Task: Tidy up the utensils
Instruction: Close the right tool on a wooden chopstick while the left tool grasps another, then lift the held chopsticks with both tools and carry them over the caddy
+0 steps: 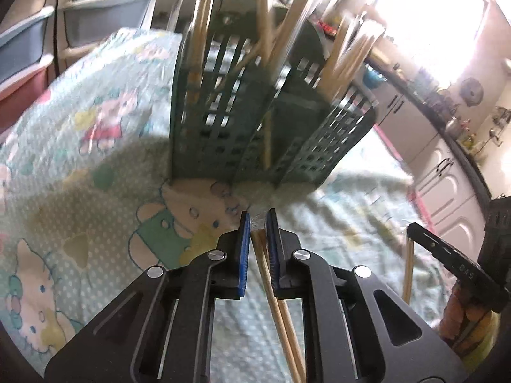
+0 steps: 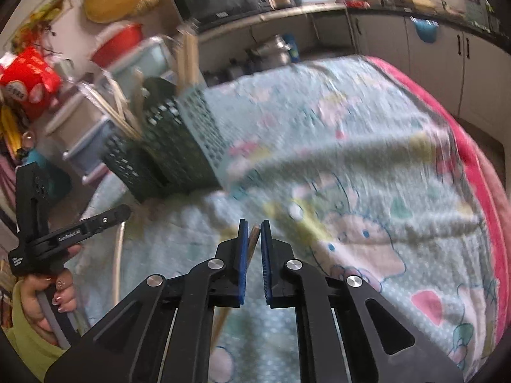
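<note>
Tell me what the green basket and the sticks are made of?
The green basket looks like molded plastic, matte, with neat rows of slots. The sticks look like bare pale wood or bamboo, unpainted; blur hides any grain.

The green slotted holder point(image 1: 255, 111) stands upright on the patterned cloth point(image 1: 95, 159) and is the main thing in the way. Wooden chopsticks point(image 1: 293, 25) rise out of its top and splay outward at several angles, so the room straight above the holder is crowded. In front of the holder the cloth lies bare, open ground up to the left gripper point(image 1: 258, 220). Left of the holder the cloth is bare too. Right of the holder, in the right wrist view, a wide stretch of cloth runs clear to its pink edge point(image 2: 472, 146). Behind the holder stand stacked plastic drawers point(image 2: 83, 127) and a counter point(image 2: 287, 12), closing that side.
</note>
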The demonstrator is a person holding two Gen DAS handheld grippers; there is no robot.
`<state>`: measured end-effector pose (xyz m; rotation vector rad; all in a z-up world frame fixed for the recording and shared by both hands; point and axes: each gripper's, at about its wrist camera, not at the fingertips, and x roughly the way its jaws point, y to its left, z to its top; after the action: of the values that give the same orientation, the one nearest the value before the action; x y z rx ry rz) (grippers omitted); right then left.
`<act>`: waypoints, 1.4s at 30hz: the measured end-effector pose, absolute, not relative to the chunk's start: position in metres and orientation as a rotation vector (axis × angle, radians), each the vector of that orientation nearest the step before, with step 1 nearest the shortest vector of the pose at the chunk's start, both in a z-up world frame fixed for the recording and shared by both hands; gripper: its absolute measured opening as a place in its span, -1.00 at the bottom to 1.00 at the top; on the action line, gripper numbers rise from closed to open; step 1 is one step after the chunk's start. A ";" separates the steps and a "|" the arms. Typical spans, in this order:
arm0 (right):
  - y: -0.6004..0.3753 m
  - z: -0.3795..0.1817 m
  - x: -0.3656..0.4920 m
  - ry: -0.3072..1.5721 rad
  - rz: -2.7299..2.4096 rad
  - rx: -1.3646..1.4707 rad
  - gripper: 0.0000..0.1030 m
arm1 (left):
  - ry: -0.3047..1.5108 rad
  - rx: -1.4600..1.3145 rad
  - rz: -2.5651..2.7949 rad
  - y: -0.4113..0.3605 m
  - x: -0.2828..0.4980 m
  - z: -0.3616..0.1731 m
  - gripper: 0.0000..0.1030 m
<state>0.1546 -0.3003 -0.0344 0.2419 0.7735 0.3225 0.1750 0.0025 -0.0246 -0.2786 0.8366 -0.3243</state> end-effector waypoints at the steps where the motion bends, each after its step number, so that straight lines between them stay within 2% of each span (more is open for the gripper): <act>1: -0.299 -0.029 0.154 0.760 0.334 0.237 -0.87 | 0.820 -0.276 -0.331 0.003 0.173 -0.018 -0.87; 16: -0.265 0.072 0.146 0.510 0.481 0.155 -0.91 | 0.574 -0.210 -0.374 -0.011 0.167 0.078 -0.92; 42: -0.238 0.174 0.169 0.221 0.505 0.099 -0.91 | 0.289 -0.172 -0.320 0.009 0.168 0.198 -0.92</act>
<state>0.1690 -0.2376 0.1740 0.0991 0.2208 0.5053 0.1679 0.0093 0.1980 -0.1721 0.2888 -0.3196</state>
